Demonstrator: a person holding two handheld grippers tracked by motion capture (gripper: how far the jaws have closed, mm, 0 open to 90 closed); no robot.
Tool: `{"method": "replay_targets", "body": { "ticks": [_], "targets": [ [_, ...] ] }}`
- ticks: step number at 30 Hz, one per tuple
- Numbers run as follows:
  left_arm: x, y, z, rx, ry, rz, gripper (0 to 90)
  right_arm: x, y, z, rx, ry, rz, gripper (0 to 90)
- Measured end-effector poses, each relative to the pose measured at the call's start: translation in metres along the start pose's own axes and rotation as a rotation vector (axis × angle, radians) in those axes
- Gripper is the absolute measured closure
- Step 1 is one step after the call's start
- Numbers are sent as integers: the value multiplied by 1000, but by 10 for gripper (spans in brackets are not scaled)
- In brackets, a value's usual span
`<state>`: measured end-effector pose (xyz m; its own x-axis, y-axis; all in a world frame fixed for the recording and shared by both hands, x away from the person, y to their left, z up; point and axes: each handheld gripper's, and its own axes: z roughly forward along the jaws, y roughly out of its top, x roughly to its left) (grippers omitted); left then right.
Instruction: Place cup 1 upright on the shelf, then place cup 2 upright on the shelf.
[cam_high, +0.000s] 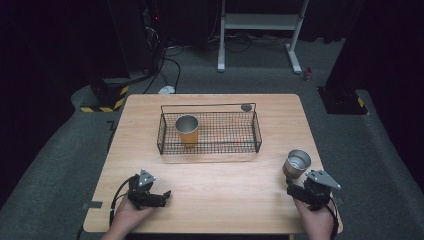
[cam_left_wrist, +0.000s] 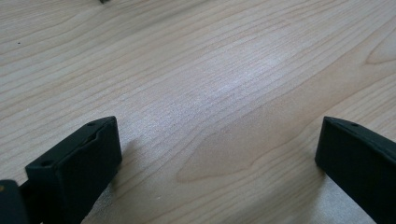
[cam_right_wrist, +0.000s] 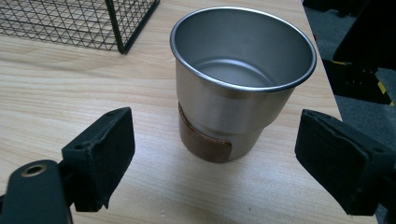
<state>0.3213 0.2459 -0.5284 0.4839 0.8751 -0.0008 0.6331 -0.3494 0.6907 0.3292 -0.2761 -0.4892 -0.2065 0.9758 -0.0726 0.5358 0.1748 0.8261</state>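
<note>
Here the steel cup (cam_right_wrist: 240, 79) stands upright near the bench (cam_high: 215, 190) right edge, dead ahead of your right gripper (cam_right_wrist: 212, 163), whose fingers (cam_right_wrist: 100, 149) gape wide and empty either side of it. Your left gripper (cam_left_wrist: 217, 158), likewise open and empty, rests well apart.

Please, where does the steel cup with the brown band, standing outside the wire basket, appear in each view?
High view: steel cup at right table edge, before the right gripper.
Left gripper view: not in it.
Right gripper view: cup centre, upright, beyond the open jaws.
Shared landmark: wire basket.
</note>
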Motion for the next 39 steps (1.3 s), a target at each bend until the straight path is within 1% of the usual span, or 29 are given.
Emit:
{"method": "replay_targets", "body": {
  "ticks": [4, 7, 9, 12, 17, 22, 24, 25, 31, 32, 39],
  "targets": [
    [0, 0, 0, 0, 0, 1, 7, -1, -1, 5, 10, -14, -5, 122],
    [0, 0, 0, -2, 1, 1, 6, -1, -1, 6, 12, -15, -3, 122],
    [0, 0, 0, -6, 3, 0, 6, -1, -2, 9, 18, -23, -16, 121],
    [0, -1, 0, -6, 2, 0, 6, -2, -4, 13, 28, -26, -20, 118],
    [0, -1, 0, -7, 1, 1, 6, -8, -6, 18, 37, -22, -3, 117],
    [0, -1, 0, -9, 2, 0, 6, -11, -3, 21, 26, -22, -3, 115],
    [0, -1, 0, -9, 2, 0, 6, -11, -1, 23, 26, -17, 7, 115],
    [0, -2, 0, -9, 1, -1, 6, -12, -1, 25, 27, -13, -1, 112],
    [-1, -2, 0, -9, 1, -1, 5, -12, 4, 30, 21, -18, 0, 110],
    [-1, -2, 0, -9, 1, -1, 5, -12, 5, 31, 21, -25, -2, 110],
    [-1, -2, 0, -8, 3, -1, 3, -15, 9, 35, 8, -1, 18, 105]
  ]
}}
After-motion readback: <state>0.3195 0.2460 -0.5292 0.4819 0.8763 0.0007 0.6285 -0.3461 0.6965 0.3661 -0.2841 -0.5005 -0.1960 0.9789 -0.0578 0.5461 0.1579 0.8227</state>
